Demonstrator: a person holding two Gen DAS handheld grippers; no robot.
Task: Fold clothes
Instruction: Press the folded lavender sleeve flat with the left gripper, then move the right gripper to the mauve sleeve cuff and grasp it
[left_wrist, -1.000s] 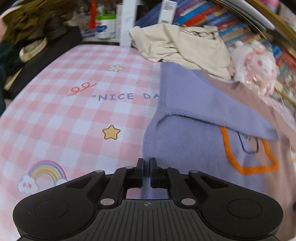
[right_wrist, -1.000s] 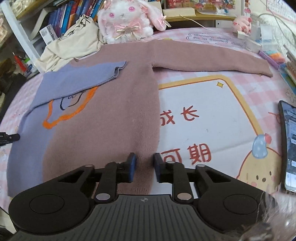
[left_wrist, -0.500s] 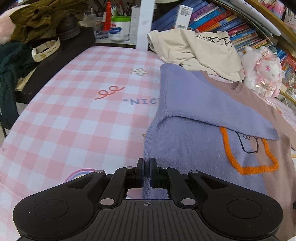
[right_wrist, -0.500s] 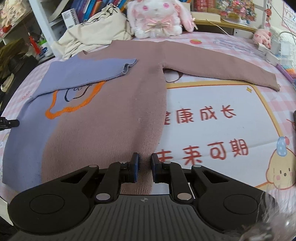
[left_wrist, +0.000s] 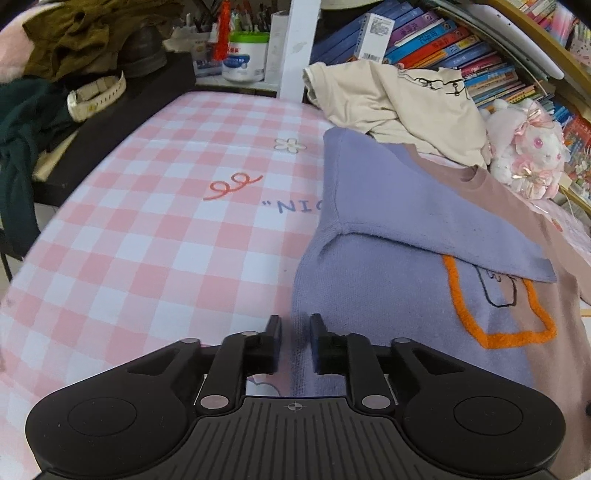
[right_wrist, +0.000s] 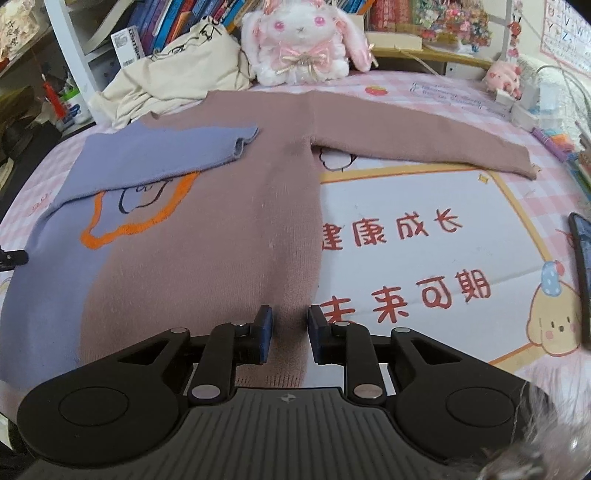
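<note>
The left hand-held gripper (left_wrist: 295, 341) has its 2 fingers a narrow gap apart, straddling the lavender side edge of the sweater (left_wrist: 388, 295) near the hem; whether the pads actually touch the knit cannot be told. The right hand-held gripper (right_wrist: 290, 334) is parted a little wider over the mauve side of the sweater (right_wrist: 207, 251) close to the bottom hem, with fabric showing between the fingers but nothing clamped.

The sweater lies flat on the desk (left_wrist: 147, 240), front up, half lavender and half mauve, with an orange outline motif (right_wrist: 136, 218) on the chest. Its lavender sleeve (right_wrist: 166, 155) is folded across the chest; the mauve sleeve (right_wrist: 417, 136) stretches straight out to the side.

The pink checked cloth on the desk reads "NIC (left_wrist: 291, 206) before the sweater covers the rest. In the right wrist view, red Chinese characters (right_wrist: 391, 225) sit inside a yellow frame, reading 健康成长 and 未来可期. A cream garment (right_wrist: 173, 77) and a plush rabbit (right_wrist: 303, 37) lie beyond the collar.
</note>
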